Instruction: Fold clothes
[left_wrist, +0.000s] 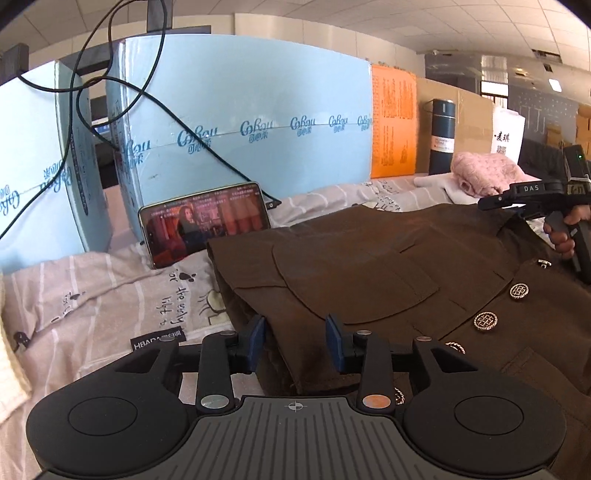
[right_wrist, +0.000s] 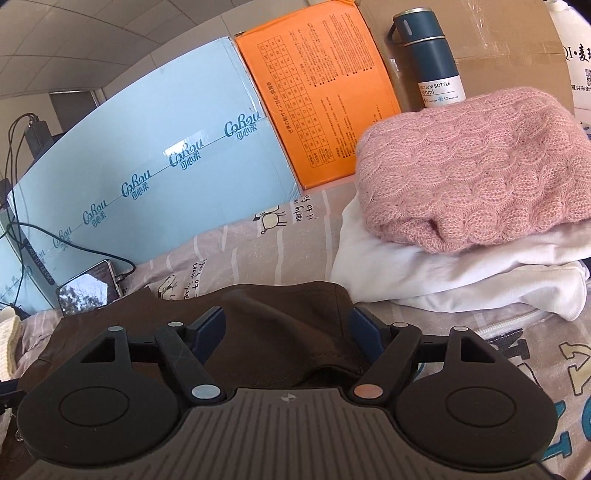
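- Dark brown woven jacket with ornate metal buttons (left_wrist: 369, 266) lies spread on the striped, cartoon-printed bedsheet (left_wrist: 110, 288), partly folded; a flap with a pocket is laid over the body.
- Left gripper (left_wrist: 295, 341): blue-padded fingers stand apart, straddling a folded edge of the jacket. Whether the pads touch cloth I cannot tell; nothing is pinched.
- Right gripper (right_wrist: 288, 330): fingers spread wide, a rounded hem or corner of the brown jacket (right_wrist: 280, 317) lying between and just ahead of them. Not clamped.
- Key relation: the jacket's long axis seems to run from the left tool across to the right tool, one gripper near each end. The button row (left_wrist: 485, 320) sits right of the left gripper.
- Judgement: each tool is placed to close on its own end; the left is nearer the folded flap edge.
- Folded pink cable-knit sweater (right_wrist: 472, 166) on white garment (right_wrist: 461, 273) sits beyond the right gripper, apart from the jacket.
- Phone playing video (left_wrist: 205, 221) leans on the pale blue carton (left_wrist: 240, 122).
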